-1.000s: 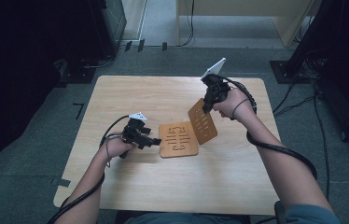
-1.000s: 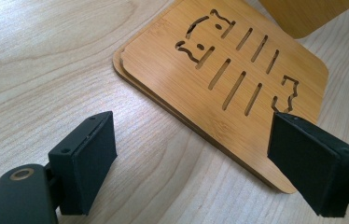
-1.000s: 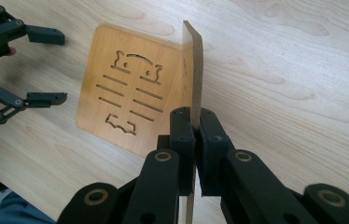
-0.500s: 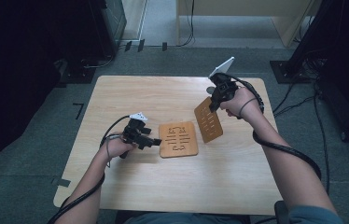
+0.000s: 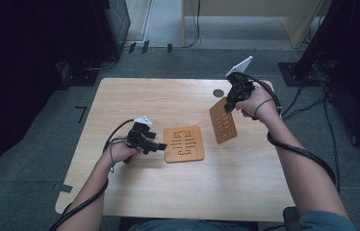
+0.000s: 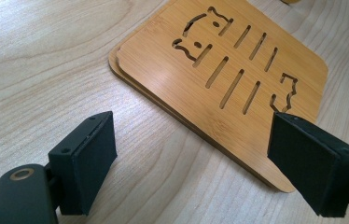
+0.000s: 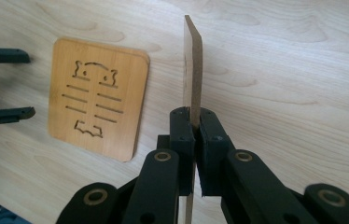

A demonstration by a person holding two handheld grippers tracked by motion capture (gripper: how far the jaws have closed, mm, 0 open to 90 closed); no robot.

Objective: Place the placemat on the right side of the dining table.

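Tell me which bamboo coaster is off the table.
The coaster clamped on edge in the right gripper; the stacked coasters lie flat by the open left gripper.

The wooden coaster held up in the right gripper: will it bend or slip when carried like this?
The coaster probably stays stiff: its edge looks straight above the right gripper. It seems light, being thin. It might pivot, since the jaws pinch one edge only.

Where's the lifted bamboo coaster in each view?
High view: the thin rectangular bamboo coaster with slot cut-outs hangs right of centre, clamped by the right gripper, above the table.
Right gripper view: edge-on, upright at centre, pinched between the black fingers.
Left gripper view: I can't make it out here.
Shared landmark: the flat bamboo coaster stack with the cat cut-out.
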